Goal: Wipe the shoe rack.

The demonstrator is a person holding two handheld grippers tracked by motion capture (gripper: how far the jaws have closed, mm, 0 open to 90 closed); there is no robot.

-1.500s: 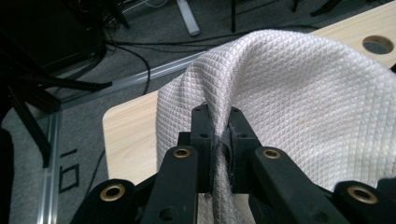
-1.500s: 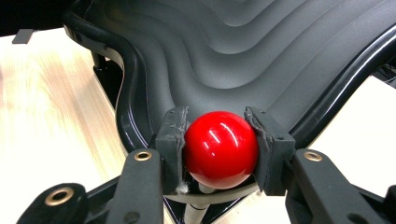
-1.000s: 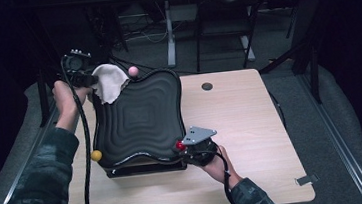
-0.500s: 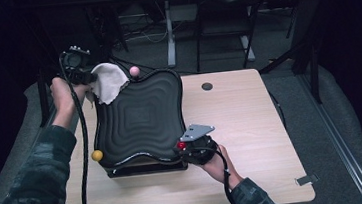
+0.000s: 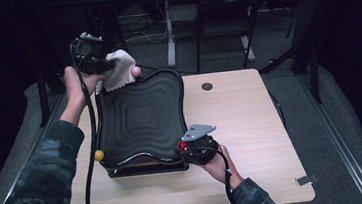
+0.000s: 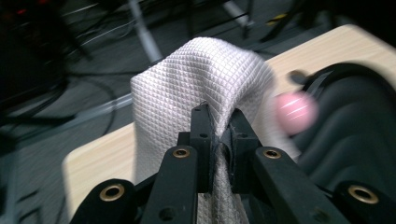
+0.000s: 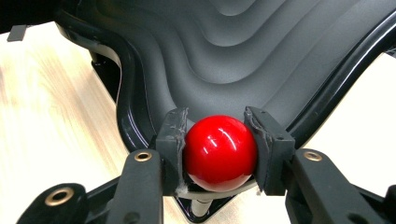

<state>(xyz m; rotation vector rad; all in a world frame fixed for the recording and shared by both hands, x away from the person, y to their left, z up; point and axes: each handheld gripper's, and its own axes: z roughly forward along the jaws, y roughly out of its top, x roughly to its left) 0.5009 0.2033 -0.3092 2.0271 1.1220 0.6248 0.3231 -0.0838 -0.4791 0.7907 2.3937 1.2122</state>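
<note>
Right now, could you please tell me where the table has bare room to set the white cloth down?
The widest bare patch of the table lies right of the black tray, around the small dark disc. A narrower strip runs along the near edge. The left side is crowded: the tray, the cable, and the left hand-held gripper holding the cloth.

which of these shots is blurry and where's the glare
Left gripper view: the pink ball and table edge smear with motion blur, while the white cloth by the jaws stays fairly sharp. Right gripper view: crisp, with white glare spots on the red ball. High view: dim, dark surroundings.
</note>
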